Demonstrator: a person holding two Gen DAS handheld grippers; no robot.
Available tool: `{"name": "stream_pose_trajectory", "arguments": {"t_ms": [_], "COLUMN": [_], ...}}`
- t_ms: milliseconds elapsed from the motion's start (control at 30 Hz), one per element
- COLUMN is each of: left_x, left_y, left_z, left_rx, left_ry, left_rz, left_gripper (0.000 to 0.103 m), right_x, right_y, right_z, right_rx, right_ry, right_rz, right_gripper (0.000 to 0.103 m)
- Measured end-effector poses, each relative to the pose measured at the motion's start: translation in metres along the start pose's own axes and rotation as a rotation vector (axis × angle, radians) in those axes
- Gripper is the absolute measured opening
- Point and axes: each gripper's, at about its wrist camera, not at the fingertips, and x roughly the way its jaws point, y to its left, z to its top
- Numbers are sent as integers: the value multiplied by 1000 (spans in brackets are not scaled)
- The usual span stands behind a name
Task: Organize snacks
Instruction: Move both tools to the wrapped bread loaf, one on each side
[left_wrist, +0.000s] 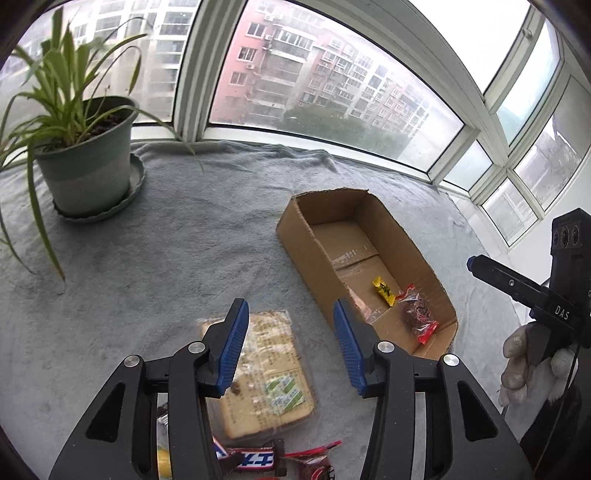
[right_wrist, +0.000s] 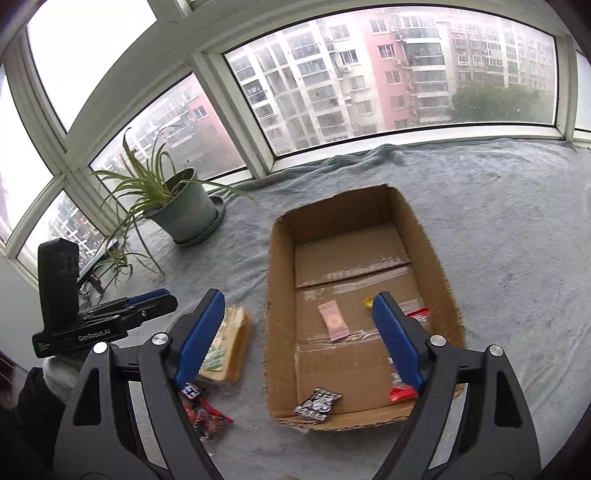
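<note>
My left gripper (left_wrist: 289, 306) hangs open above a clear-wrapped bread packet (left_wrist: 269, 373) on the grey cloth, and its pads touch nothing. A Snickers bar (left_wrist: 255, 459) and a red-wrapped snack (left_wrist: 314, 465) lie at the near edge. To the right stands an open cardboard box (left_wrist: 295, 240) holding a yellow candy (left_wrist: 383, 290) and a red-and-clear packet (left_wrist: 419, 314). My right gripper (right_wrist: 299, 297) is open over the box (right_wrist: 280, 314), empty. Inside lie a pink sachet (right_wrist: 334, 319), a black-and-silver packet (right_wrist: 318, 402) and a red wrapper (right_wrist: 402, 393), partly hidden by the right finger.
A potted plant (left_wrist: 85, 162) in a green saucer stands at the back left near the window (left_wrist: 332, 92). The grey cloth (left_wrist: 184, 240) covers the whole surface. A gloved hand (left_wrist: 517, 365) holds the right gripper at the right edge. The left gripper (right_wrist: 155, 299) shows beside the bread packet (right_wrist: 231, 343).
</note>
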Motion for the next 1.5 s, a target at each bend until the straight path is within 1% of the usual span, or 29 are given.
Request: {"name": "stream_pose_trajectory", "arguments": {"t_ms": [200,367,567,667,767,867,1067,1133,1200,1300,1400,1500], "left_x": [-9,-10,-3,2,5,10,23,27,28,31,33,35], "left_y": [28,45,54,58,62,64,65,64,61,59,58,59], "left_z": [-19,-36,-49,-53,-54,-51,-48,-48,-47,-45,-45,-45], "left_rx": [-74,-121,-153,-173,-181,-183,-186,-180,-173,-171,-171,-175], "left_ry": [19,47,80,95,103,112,143,152,151,156,161,165], "left_rz": [5,3,-4,-13,-23,-31,-43,-49,-52,-61,-61,-62], "left_gripper": [49,49,49,49,49,49,49,49,49,49,49,49], "right_x": [20,46,78,90,100,107,115,113,112,115,121,125], "right_y": [34,63,88,95,97,98,106,108,110,110,105,102], "right_z": [-23,-44,-63,-67,-70,-71,-71,-70,-69,-70,-71,-73], "right_rx": [-18,-46,-76,-107,-108,-101,-133,-138,-137,-145,-110,-81], "right_ry": [74,148,217,237,262,278,288,289,300,306,325,333], "right_rz": [108,163,150,125,116,99,51,51,73,40,39,45], "right_gripper": [85,85,85,85,85,85,84,69,69,68,60,60]}}
